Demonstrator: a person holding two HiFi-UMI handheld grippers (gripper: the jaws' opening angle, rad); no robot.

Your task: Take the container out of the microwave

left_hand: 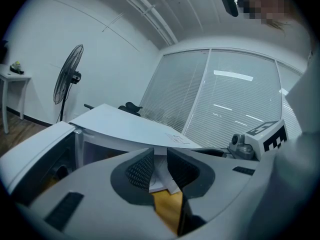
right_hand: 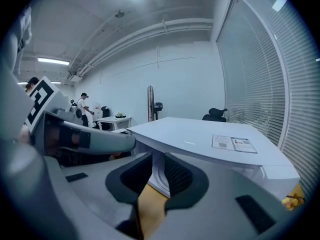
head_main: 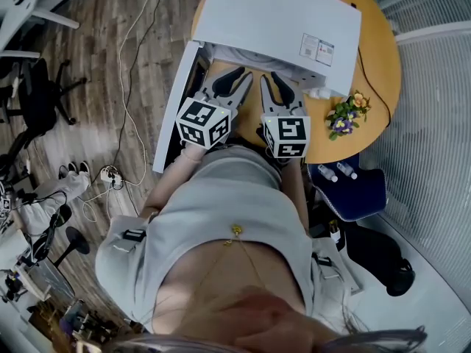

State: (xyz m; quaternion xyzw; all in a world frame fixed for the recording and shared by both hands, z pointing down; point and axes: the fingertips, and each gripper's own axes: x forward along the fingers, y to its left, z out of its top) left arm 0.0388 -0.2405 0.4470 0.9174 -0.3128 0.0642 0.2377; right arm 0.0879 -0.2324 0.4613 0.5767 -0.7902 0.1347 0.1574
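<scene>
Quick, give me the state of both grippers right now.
Left gripper: open, jaws a narrow gap apart, nothing gripped.
Right gripper: open, jaws a narrow gap apart, nothing gripped.

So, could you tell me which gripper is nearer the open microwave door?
Left. The left gripper is close beside the microwave door, on its inner side; the right gripper lies beyond the left one, farther off.
</scene>
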